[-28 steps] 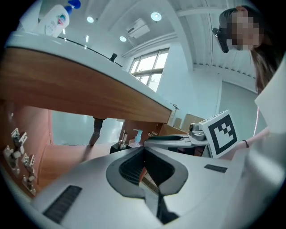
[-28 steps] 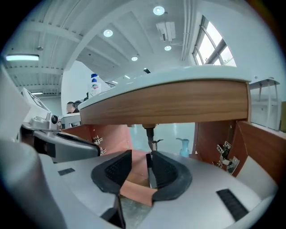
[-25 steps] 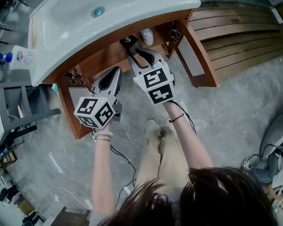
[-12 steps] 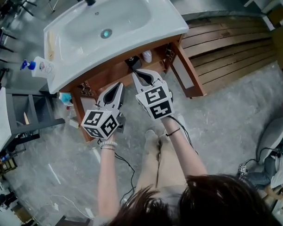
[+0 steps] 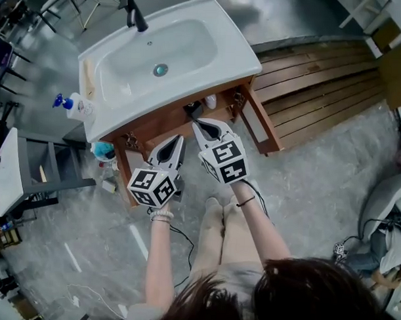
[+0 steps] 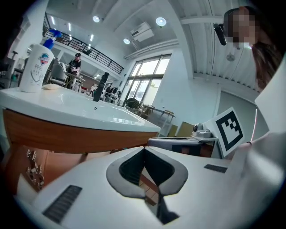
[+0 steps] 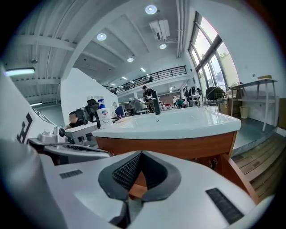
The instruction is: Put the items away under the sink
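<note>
the left hand-held gripper (image 5: 179,141) and right hand-held gripper (image 5: 198,124) are both closed and empty, in front of the open wooden cabinet (image 5: 164,119) under the sink (image 5: 191,51). a white bottle (image 5: 210,101) stands inside. the soap bottle (image 5: 76,107) on the sink's rim has a red-and-blue label, its print unreadable.

Sink (image 5: 191,37): white and glossy, smooth, throwing back the ceiling lights.
Cabinet (image 5: 159,124): reddish-brown wood, smooth satin face.
Floor (image 5: 318,167): grey, mottled, stone-like, dull sheen.
Slatted platform (image 5: 322,68): plain wooden boards.
Right gripper (image 7: 140,153): matt pale plastic shell, and look, black dimpled pads (image 7: 125,172).
</note>
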`<state>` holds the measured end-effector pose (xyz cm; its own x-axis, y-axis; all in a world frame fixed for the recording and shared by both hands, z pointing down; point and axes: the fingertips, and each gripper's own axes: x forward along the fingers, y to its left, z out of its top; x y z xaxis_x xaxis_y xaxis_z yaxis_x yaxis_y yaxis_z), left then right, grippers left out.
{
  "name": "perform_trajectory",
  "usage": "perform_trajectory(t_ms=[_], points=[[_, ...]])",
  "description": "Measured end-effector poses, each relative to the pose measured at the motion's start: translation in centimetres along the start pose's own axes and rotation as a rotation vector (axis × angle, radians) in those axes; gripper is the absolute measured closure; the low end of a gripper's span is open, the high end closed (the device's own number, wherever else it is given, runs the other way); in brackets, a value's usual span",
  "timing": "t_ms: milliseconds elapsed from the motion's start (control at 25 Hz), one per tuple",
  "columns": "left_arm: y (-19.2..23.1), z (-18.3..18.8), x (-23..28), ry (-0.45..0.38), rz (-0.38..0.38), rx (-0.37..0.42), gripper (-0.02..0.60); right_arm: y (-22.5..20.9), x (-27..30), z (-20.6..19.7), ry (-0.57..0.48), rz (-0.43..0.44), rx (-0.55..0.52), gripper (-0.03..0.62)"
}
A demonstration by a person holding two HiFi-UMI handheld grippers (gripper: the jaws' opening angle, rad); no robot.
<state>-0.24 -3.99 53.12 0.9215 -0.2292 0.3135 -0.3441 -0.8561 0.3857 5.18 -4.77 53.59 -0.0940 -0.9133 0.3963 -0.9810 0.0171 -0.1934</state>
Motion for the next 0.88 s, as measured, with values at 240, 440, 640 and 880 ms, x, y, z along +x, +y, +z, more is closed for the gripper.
perform_trajectory(t_ms=[240, 440, 640, 880], points=[[-0.4, 1.6, -1.4, -0.013, 0.0, -0.022, 0.58, 1.5, -0.8, 2.1, -0.01, 0.026, 0.02, 0.579], [-0.2, 3.2, -3.3, -0.026, 0.011, -0.033, 0.58, 3.0, -1.0, 4.1, -0.018, 0.052, -0.005, 0.579], [0.9, 5.3, -5.0, -0.055, 0.026, -0.025, 0.58, 4.2, -0.9, 5.8, -0.032, 0.082, 0.002, 0.579], [1.8, 7.5, -5.8, -0.092, 0.054, -0.022, 0.58, 5.1, 0.2, 8.3, -0.06, 0.123, 0.025, 0.579]])
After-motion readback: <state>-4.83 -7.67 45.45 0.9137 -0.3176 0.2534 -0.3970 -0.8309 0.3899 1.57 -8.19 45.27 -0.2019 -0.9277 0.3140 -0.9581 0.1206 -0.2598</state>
